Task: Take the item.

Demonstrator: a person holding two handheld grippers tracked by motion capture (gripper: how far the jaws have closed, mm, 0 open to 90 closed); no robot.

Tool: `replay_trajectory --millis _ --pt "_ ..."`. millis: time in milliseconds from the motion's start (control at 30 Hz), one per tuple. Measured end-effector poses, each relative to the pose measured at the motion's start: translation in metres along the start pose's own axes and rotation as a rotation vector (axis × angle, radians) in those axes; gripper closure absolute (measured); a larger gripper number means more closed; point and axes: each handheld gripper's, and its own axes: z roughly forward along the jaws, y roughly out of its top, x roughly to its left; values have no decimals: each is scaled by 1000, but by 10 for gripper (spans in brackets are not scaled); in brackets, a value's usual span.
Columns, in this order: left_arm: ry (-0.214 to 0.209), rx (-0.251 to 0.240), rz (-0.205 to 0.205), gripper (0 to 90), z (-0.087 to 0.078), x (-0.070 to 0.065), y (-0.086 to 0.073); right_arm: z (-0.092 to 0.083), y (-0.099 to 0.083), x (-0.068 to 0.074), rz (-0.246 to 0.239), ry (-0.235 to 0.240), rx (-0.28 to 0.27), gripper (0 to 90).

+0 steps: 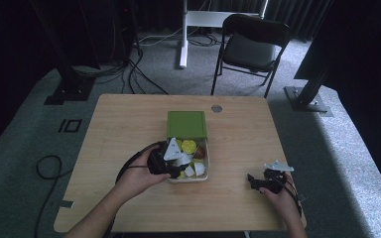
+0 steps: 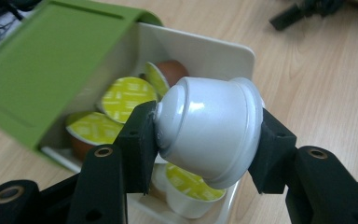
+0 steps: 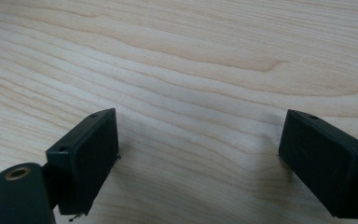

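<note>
Left gripper view: left gripper (image 2: 207, 140) clamps a glossy white plastic capsule (image 2: 209, 133) mid-frame, directly above the white tray (image 2: 205, 53); right gripper (image 3: 198, 163) gapes empty.

My left gripper (image 2: 205, 140) has matte black jaws with blocky rectangular pads and brass-coloured rivets at the linkage pivots. My right gripper (image 3: 198, 163) matches: black pads, small screw holes on their top faces, one brass rivet at 7 o'clock. Each carries a grey three-cornered plate (image 1: 278, 166) and trails a black cable (image 1: 131, 166). My forearms are bare, without sleeves.
</note>
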Motion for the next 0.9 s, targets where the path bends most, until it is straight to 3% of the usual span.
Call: replay_trajectory --millis 233,333,433,533,667,733,900 --pt "77 -59 -66 505 -18 19 -7 0 0 0 0 0 0 115" --pt "110 -92 -128 505 -28 31 -16 0 0 0 0 0 0 114" --pt "126 -109 -156 505 -32 37 -22 0 0 0 1 0 0 115" --pt "155 -126 -203 505 -36 46 -35 0 0 0 0 0 0 114" --pt "186 -137 -236 505 -37 52 -46 0 0 0 -2 0 -1 114" --pt "215 -147 -275 505 -36 58 -61 0 0 0 1 0 0 115" --pt "231 -158 -336 505 -33 63 -82 0 0 0 1 0 0 115"
